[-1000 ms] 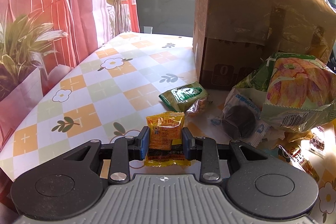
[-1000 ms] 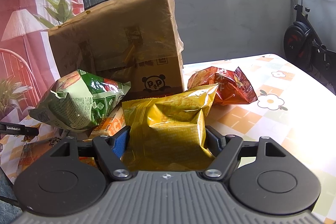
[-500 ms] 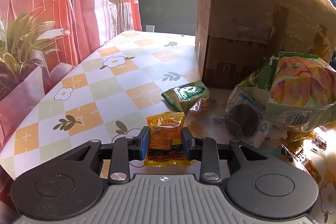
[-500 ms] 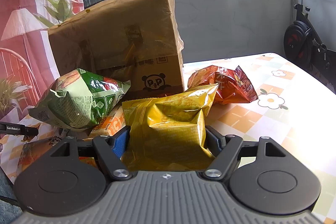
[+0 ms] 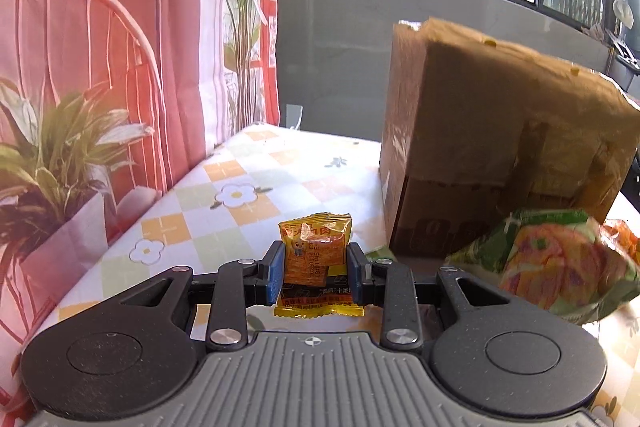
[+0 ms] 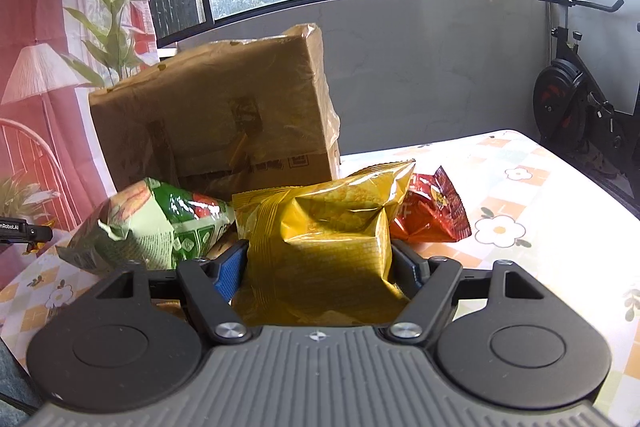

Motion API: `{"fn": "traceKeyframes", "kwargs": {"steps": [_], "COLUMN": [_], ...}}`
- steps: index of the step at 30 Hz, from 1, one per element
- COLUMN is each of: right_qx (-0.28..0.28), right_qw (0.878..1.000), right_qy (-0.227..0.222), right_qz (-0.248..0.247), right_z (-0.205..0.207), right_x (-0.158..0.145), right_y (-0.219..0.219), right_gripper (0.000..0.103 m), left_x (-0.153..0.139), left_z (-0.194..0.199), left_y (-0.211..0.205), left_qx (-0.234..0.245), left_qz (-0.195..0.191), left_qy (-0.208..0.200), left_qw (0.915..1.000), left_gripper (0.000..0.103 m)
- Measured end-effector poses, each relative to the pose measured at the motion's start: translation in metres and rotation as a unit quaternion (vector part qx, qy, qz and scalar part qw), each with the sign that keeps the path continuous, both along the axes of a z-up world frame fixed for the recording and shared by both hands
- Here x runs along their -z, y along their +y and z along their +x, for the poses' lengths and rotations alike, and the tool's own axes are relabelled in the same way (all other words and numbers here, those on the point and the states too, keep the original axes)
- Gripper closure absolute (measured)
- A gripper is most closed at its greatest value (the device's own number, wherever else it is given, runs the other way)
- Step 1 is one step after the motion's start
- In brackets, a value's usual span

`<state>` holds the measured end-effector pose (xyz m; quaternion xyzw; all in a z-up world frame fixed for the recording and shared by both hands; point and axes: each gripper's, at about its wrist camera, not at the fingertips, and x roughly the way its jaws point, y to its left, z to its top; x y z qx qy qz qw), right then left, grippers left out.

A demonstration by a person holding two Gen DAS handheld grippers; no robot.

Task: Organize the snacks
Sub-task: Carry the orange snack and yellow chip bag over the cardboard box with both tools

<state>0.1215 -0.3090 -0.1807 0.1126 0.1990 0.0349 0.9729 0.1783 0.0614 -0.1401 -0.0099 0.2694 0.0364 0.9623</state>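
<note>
Left gripper: jaws narrow, pinching a small orange snack packet by its sides, packet upright and held clear above the surface, which has a floral checked cloth. Cardboard box at 2 o'clock from the packet, standing on the surface. Green chip bag at 3 o'clock, just in front of the box.

Right gripper: jaws about half spread, clamped on a large yellow chip bag, pads pressing into both sides. Whether the bag's bottom touches the surface, cannot tell. Green chip bag at 9 o'clock, touching the yellow one. Red snack bag at 2 o'clock, partly behind the yellow bag, lying on the surface. Cardboard box at 11 o'clock behind all the bags. Exercise bike far off at 2 o'clock, beyond the surface edge.
</note>
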Motion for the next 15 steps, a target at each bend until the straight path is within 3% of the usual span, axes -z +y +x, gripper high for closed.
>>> {"fn": "traceKeyframes", "kwargs": {"steps": [7,15], "right_qx": [0.000,-0.019], "right_qw": [0.999,0.995], "right_qy": [-0.041,-0.096], "right_qz": [-0.005,-0.018], "right_z": [0.012,0.036], "right_x": [-0.034,-0.079], "right_y": [-0.013,-0.017], "right_gripper": [0.028,0.028], "left_x": [-0.044,-0.089], "left_z": [0.015,0.033], "left_y": [-0.007,-0.038], "left_qx": [0.012,0.062], "left_qz": [-0.005,0.007], "left_qy": [-0.041,-0.093], "left_qw": [0.9991,0.9937], "left_gripper": [0.069,0.069]}}
